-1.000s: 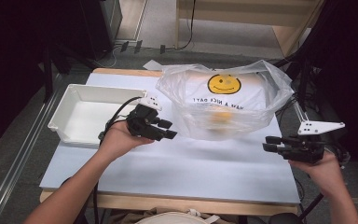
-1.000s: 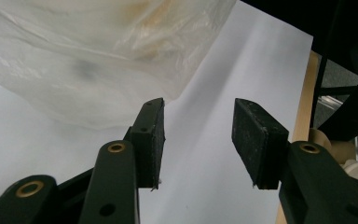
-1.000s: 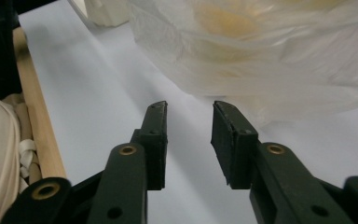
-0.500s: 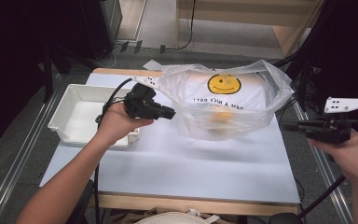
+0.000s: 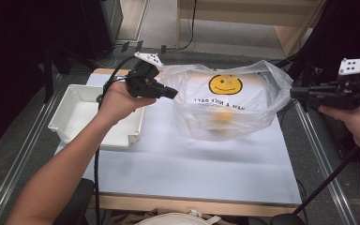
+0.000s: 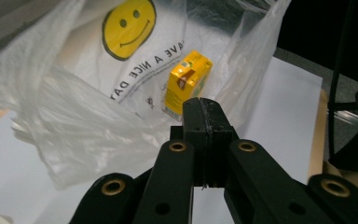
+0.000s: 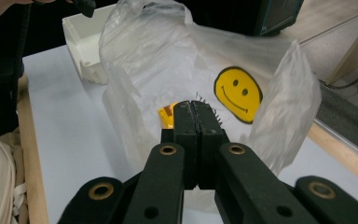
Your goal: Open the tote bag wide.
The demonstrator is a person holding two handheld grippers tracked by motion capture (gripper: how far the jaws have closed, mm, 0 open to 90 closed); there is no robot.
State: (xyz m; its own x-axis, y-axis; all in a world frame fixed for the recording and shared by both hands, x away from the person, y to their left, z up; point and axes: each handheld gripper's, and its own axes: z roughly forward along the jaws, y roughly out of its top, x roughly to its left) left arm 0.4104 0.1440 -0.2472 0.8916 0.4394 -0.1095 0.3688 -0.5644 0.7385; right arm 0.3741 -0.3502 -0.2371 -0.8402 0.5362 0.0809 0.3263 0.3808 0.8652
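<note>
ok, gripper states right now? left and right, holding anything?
Left gripper: shut, nothing between its jaws, raised beside the clear plastic smiley-face bag.
Right gripper: shut, holding nothing, raised clear of the bag.

Left gripper (image 5: 171,93) at upper left of frame, jaws pressed together, empty. Right gripper (image 5: 296,93) at right edge, likewise closed.

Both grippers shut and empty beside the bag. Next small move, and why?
Probably open the left gripper and ease it to the near rim of the plastic bag. Both the left and right gripper have just been closing with nothing between the jaws. The bag stands open on the table, a yellow carton inside, so gripping the rim looks the likely way to handle it.
</note>
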